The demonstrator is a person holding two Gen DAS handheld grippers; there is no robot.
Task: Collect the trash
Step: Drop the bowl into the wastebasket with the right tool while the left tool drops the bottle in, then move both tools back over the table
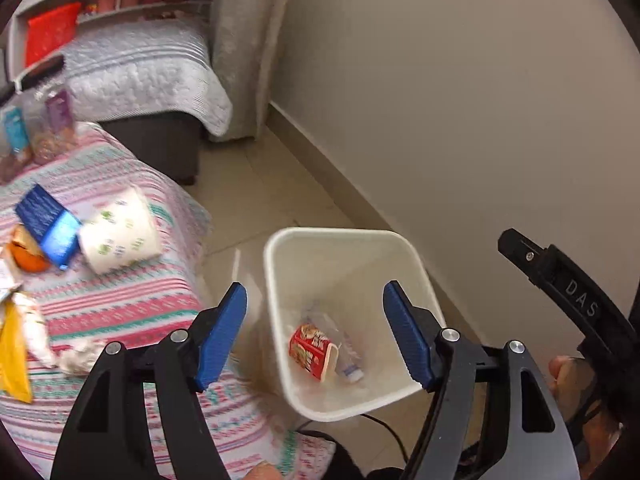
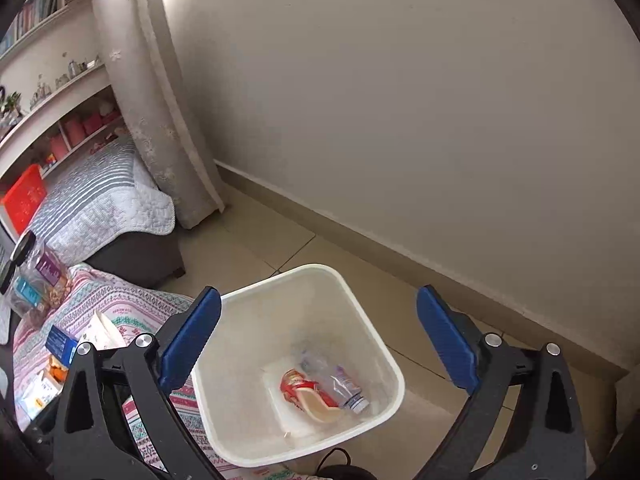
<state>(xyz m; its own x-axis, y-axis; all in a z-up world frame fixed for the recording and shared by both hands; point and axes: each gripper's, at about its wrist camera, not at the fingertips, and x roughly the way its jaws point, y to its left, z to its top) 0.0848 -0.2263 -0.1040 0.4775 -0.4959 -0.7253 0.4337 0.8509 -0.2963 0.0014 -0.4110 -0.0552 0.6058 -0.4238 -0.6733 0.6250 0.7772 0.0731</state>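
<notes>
Soft daylight, fisheye warp, slight blur

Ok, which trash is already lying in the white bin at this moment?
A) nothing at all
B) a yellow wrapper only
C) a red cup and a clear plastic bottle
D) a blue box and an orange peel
C: the right wrist view shows a red cup and a clear plastic bottle lying side by side on the bottom of the white bin.

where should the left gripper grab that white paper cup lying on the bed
Grip the white paper cup across its side wall near the middle, coming down from above. It lies tipped on the striped bedspread, so the round wall faces up, and the blue box crowds its left side. The left gripper is open and probably wide enough.
</notes>
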